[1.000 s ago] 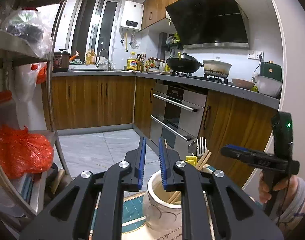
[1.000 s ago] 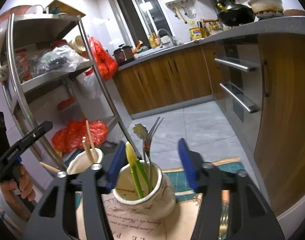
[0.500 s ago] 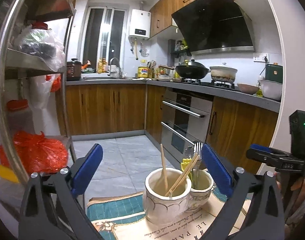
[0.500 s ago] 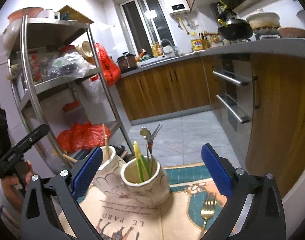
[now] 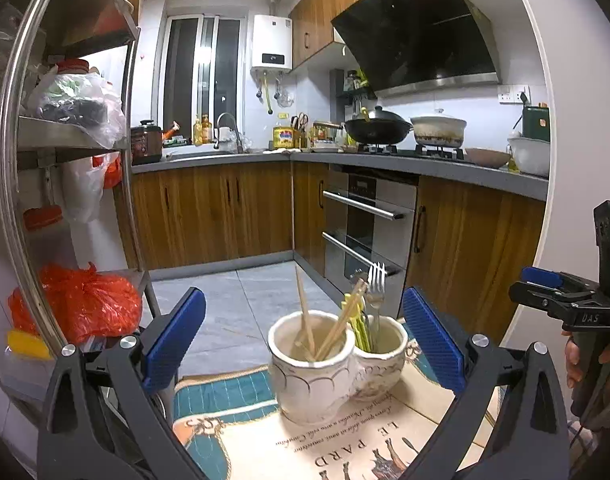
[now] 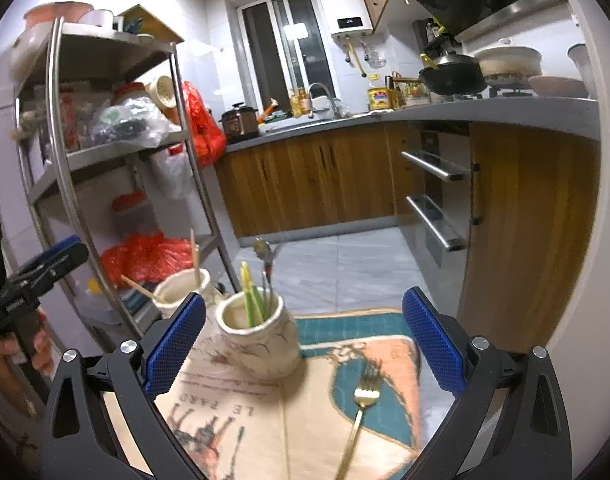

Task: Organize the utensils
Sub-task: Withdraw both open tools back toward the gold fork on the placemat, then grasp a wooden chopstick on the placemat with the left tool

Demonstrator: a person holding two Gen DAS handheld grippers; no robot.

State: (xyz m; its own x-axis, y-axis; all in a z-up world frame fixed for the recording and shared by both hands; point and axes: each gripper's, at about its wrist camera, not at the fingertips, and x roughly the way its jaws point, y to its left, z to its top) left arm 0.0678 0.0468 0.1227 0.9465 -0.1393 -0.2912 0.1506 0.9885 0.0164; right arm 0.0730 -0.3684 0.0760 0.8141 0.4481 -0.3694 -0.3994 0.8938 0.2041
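Observation:
Two white ceramic cups stand side by side on a printed placemat (image 5: pixel 345 440). The nearer cup (image 5: pixel 311 364) in the left wrist view holds wooden chopsticks (image 5: pixel 305 312); the cup behind it (image 5: pixel 381 354) holds a silver fork (image 5: pixel 376 280) and yellow-green utensils. My left gripper (image 5: pixel 303 336) is open, with nothing between its blue pads, a little short of the cups. In the right wrist view the utensil cup (image 6: pixel 259 332) sits ahead, the chopstick cup (image 6: pixel 183 290) behind it on the left. A gold fork (image 6: pixel 361 412) lies flat on the placemat (image 6: pixel 313 400). My right gripper (image 6: pixel 303 340) is open and empty.
A metal shelf rack (image 6: pixel 105 184) with bags and jars stands close on the left of the table. Wooden cabinets, an oven (image 5: pixel 365 232) and a counter with pots run along the back and right. A hand (image 5: pixel 585 356) grips the other tool's handle at the frame edge.
Both grippers opened from nearly shut to wide and drew back from the cups. The chopsticks now stand in the left cup, the fork and other utensils in the right one.

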